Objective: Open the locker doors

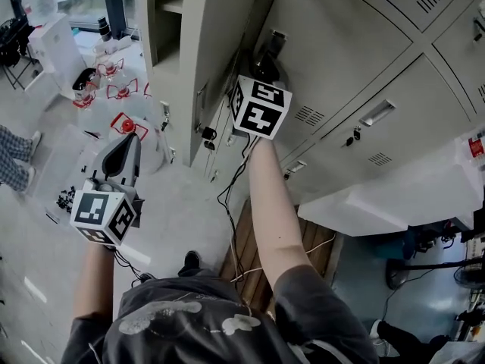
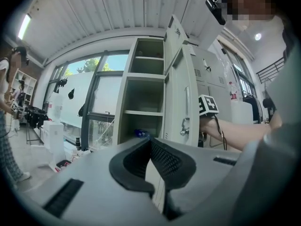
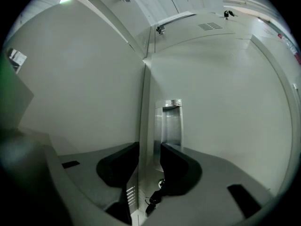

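Door edge [image 3: 146,117] clamped in right gripper [image 3: 149,147], handle [image 3: 171,121] partly hidden.

Bright room, tall windows [image 2: 80,98].
Ribbed white ceiling [image 2: 117,8], one strip light [image 2: 24,26], pale grey floor [image 1: 189,218], a white table [image 1: 394,196] at right.

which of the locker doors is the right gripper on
The beige metal locker door directly beside the swung-open door: the right gripper's fingers clamp its edge at the recessed metal handle. The other doors are untouched.
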Available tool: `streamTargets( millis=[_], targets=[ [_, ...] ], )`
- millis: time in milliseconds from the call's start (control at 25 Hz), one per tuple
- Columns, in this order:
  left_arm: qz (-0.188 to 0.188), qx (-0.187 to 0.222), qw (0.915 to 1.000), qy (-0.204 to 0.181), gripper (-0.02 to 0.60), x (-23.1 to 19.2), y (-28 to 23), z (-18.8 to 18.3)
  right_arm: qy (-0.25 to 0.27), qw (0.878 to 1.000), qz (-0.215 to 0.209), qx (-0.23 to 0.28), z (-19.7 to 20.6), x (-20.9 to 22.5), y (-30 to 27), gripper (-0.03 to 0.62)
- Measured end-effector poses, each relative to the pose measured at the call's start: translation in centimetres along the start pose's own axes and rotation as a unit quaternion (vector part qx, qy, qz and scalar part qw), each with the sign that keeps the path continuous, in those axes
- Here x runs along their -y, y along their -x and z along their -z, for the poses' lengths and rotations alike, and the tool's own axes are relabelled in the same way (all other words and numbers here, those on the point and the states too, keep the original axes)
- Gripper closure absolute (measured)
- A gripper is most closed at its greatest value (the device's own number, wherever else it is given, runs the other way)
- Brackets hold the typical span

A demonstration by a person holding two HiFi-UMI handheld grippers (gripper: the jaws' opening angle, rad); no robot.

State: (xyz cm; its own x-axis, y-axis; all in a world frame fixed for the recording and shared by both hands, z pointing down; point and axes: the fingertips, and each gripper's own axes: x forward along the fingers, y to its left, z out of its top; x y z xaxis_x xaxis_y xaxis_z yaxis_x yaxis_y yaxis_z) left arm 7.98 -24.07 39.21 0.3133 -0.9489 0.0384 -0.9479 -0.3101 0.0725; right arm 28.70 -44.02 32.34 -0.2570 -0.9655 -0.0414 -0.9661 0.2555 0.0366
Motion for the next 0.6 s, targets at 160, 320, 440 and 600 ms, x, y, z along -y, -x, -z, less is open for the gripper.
streamTargets(
  millis=[160, 320, 440, 600],
  targets=[
    [0.007, 0.002, 1.0, 0.002, 0.572, 0.0, 0.4, -0.1, -0.003, 1.0, 0.003, 0.0, 0.0, -0.5, 1.5, 0.443],
    [0.021, 0.005, 0.9997, 0.005, 0.572, 0.1, 0.6, -0.3, -0.003, 1.0, 0.015, -0.005, -0.1, -0.7, 3.0, 0.475],
    [0.035, 0.005, 0.9993, 0.007, 0.572, 0.0, 0.8, -0.4, -0.008, 1.0, 0.018, -0.01, -0.1, -1.0, 4.1, 0.476],
    [0.054, 0.005, 0.9985, 0.009, 0.572, 0.0, 1.2, -0.5, -0.017, 0.999, 0.021, -0.019, -0.2, -1.4, 5.5, 0.476]
  ],
)
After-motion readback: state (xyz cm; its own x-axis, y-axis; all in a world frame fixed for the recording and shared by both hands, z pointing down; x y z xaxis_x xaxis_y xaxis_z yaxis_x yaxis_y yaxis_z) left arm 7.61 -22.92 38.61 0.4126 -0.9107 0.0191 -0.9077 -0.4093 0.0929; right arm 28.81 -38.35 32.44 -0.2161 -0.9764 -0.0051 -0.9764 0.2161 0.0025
